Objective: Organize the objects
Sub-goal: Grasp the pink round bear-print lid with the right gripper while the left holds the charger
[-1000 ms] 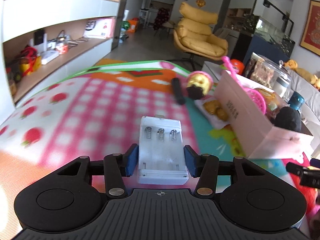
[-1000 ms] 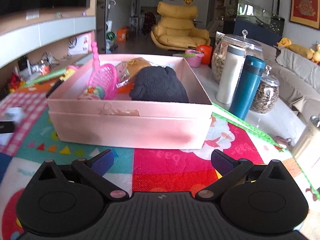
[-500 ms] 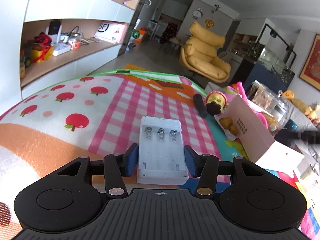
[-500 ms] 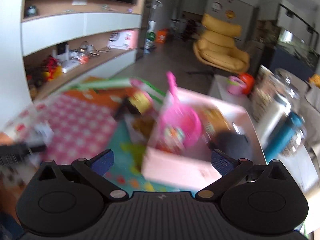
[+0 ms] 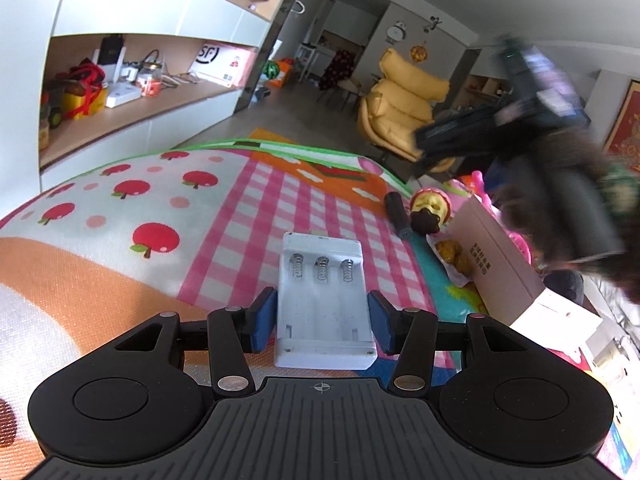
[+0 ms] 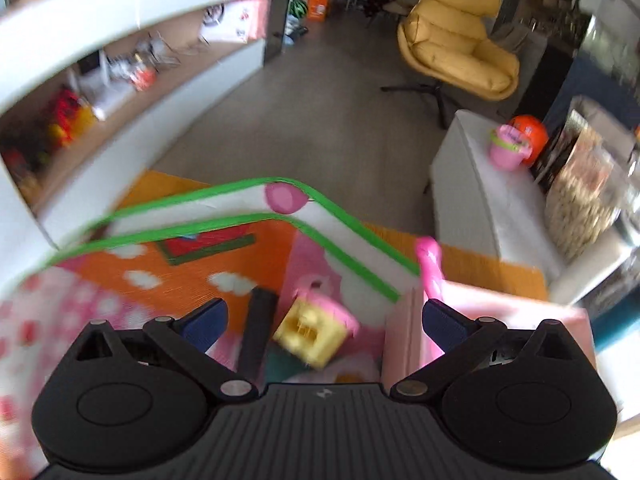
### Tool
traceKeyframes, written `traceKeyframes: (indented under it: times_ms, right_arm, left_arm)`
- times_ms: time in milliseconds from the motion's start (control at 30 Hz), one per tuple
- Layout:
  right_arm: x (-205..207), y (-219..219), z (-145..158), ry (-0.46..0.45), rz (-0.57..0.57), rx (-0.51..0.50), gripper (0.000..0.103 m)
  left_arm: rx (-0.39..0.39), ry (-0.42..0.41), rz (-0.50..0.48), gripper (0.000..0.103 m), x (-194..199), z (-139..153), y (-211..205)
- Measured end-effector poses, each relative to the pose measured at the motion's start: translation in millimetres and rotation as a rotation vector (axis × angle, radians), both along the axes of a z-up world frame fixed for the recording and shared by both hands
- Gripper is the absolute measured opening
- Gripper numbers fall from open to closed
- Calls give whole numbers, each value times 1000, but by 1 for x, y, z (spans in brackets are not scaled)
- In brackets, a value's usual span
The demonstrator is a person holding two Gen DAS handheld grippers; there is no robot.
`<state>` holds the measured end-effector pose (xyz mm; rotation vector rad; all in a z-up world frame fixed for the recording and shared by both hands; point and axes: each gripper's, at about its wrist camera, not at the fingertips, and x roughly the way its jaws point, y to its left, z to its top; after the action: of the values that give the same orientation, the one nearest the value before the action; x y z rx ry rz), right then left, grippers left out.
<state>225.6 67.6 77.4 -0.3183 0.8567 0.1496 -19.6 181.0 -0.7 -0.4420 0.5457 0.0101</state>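
My left gripper (image 5: 322,314) is shut on a white battery holder (image 5: 323,300) with three springs, held above the colourful play mat (image 5: 120,220). My right gripper (image 6: 323,320) is open and empty, hovering above a yellow and pink toy (image 6: 316,330) and a black cylinder (image 6: 258,332) on the mat. It appears blurred in the left wrist view (image 5: 520,120), above the pink box (image 5: 500,264). The toy (image 5: 432,210) and cylinder (image 5: 398,214) lie just left of the box. The box's left wall (image 6: 404,340) is at the right gripper's right finger.
A bag of snacks (image 5: 452,256) lies beside the box. A wall shelf (image 5: 120,92) with clutter runs along the left. A yellow armchair (image 6: 456,36) stands behind. A white table (image 6: 492,200) holds a pink cup and jars at the right.
My right gripper has swung left from in front of the pink box to over the toy and cylinder, still open. My left gripper has risen and tilted, keeping the battery holder.
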Motion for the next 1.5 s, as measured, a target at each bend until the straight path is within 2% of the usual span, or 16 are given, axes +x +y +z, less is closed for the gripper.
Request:
traceKeyframes:
  times_ms: [67,267,333,400,467,533,700,800,867,1067,1133,1200,1267,1367,1467,1500]
  right_arm:
    - [14,17,-21,-24,0,-76,103]
    - [47,26,-49,30,-22,-42,102]
    - [45,26,-53,59,5,-46,87]
    - [36,24,-50,75,36,-20,73]
    - [24,21,-47,93,68,-17,66]
    - [7,17,-41,98,105,-4,64]
    - [-45,3,-26,133,198,66,51]
    - [-82,-2,-13,72,259,46,48]
    - [-98,-10,-9,86,286,56,46]
    - [-148,-30,-2,17,353,35,47]
    - [-167,-33,-4,-4,397,32,51]
    - [-181,-34,-9,6,439,35,61]
    - [-192,-34,-15,6,460,32,65]
    - [-196,-36,-15,-8,467,43,69]
    - [-186,-39,-12,-8,435,84,79]
    - [-183,-40,-12,-4,427,95,79]
  left_arm:
    - [-3,0,1,54,0,0,0]
    - [-13,-2,1,54,-1,-1,1]
    - [-16,-2,2,54,-1,-2,1]
    - [-17,-2,2,54,0,-1,2]
    - [-17,-2,2,54,-1,-1,2]
    - [-17,-2,2,54,0,-1,2]
    - [-17,-2,2,54,-1,-1,2]
    - [-18,-2,2,54,-1,-2,3]
    - [-20,-3,2,54,-2,-2,3]
    - [-27,-3,3,54,-2,-2,4]
    - [-27,-3,3,54,-2,-2,4]
    - [-27,-3,3,54,-2,-2,4]
    - [-27,-3,3,54,-2,-2,4]
    - [-26,-3,3,54,-2,-2,4]
    - [-28,-3,3,54,-2,-2,4]
    - [-28,-3,3,54,-2,-2,4]
